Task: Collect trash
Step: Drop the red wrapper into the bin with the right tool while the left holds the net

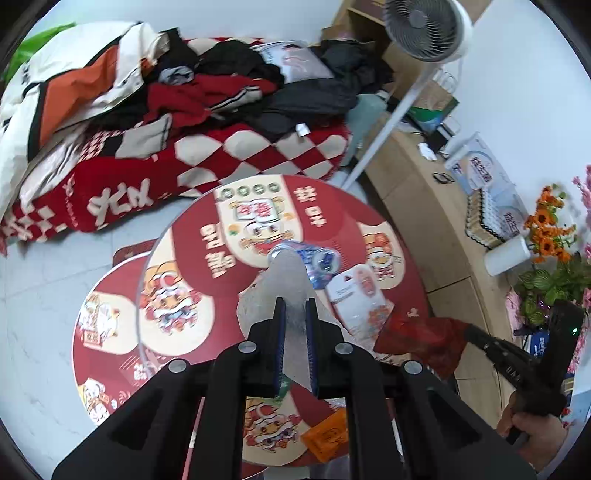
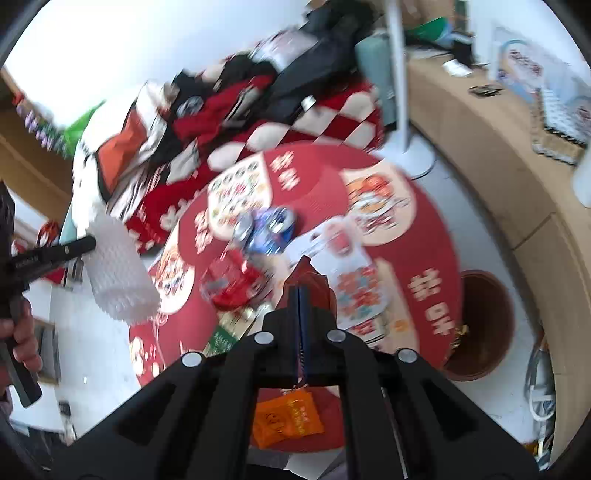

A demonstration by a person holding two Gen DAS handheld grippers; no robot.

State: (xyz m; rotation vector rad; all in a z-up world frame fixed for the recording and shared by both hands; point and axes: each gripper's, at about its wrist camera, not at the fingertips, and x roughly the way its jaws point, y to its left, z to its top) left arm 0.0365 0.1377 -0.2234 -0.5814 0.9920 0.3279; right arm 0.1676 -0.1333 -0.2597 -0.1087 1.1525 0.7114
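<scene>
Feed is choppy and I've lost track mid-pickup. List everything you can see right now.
Round table: one, red with cartoon prints, centre.
White foam sheet: one, held in left gripper.
Red wrapper: one, pinched in right gripper.
Blue cans: two, crushed, on the table.
Orange packet: one, near table edge.
White printed packet: one, on the table.
Brown bin: one, on the floor beside the table.
Clothes pile: mixed colours, on the red checked blanket.
Fan: one, white, standing.
Left gripper: shut.
Right gripper: shut.
</scene>
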